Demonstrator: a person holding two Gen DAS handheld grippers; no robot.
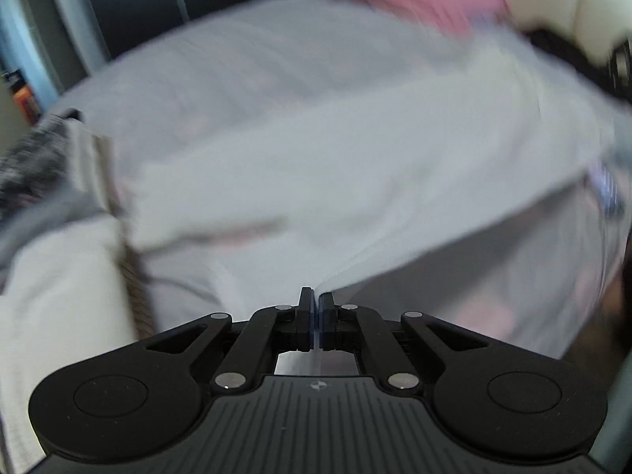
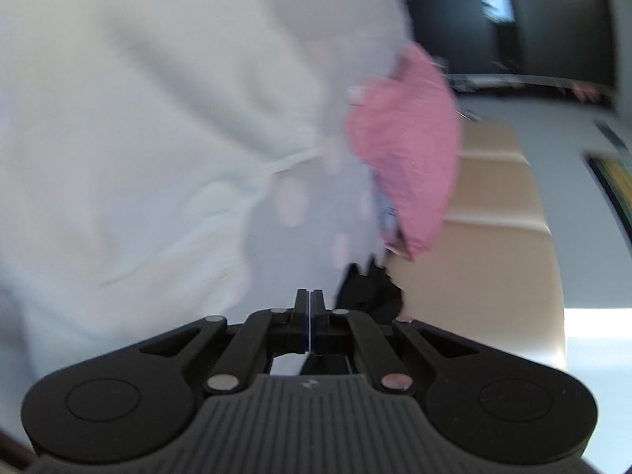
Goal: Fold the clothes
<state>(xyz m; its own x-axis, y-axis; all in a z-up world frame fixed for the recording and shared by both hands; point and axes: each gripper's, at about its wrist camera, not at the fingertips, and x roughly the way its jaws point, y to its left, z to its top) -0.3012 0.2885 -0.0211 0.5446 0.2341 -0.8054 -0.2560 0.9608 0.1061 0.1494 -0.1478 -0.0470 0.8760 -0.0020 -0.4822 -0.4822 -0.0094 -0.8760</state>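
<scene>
I hold the white garment [image 1: 316, 150] lifted over the sofa [image 2: 493, 237], so it can hang flat for folding. My left hand-held gripper [image 1: 316, 296] and right hand-held gripper [image 2: 309, 294] are both closed, each pinching its edge. A pink cloth [image 2: 410, 150] lies just behind.

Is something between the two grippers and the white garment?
No. The left gripper is shut on a fold of the white garment. The right gripper is shut too; whether it holds cloth is unclear.
</scene>
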